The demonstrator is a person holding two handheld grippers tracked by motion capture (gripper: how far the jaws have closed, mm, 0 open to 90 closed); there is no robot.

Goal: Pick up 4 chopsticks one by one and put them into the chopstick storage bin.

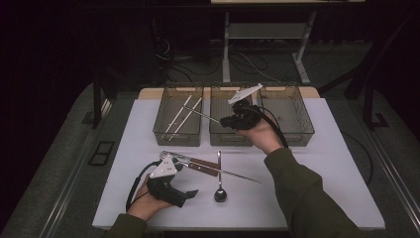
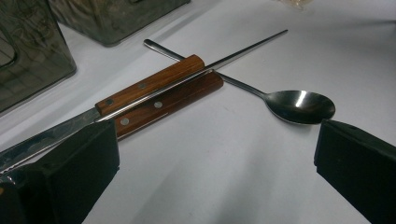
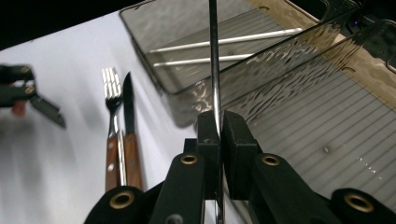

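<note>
A: What's the left gripper [image 1: 190,192] doing?
B: I'm resting it released on the near surface [image 1: 317,188], beside the spoon [image 1: 220,192].
A: And the right gripper [image 1: 226,122]?
B: I'm clenching a chopstick [image 1: 203,115] with it, over the far middle bin [image 1: 221,135].

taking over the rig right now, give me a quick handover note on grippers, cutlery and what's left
Right hand-held gripper: shut on a metal chopstick, held above the bins, its tip over the left bin.
Left hand-held gripper: open, holding nothing, resting on the table near the cutlery.
Done: two chopsticks already lie in the left bin.
Middle bin and right bin look empty.
Left on the table: a fork and knife with wooden handles, one more chopstick lying across them, and a spoon.
Likely next: drop the held chopstick in the left bin, then sort the rest.
</note>
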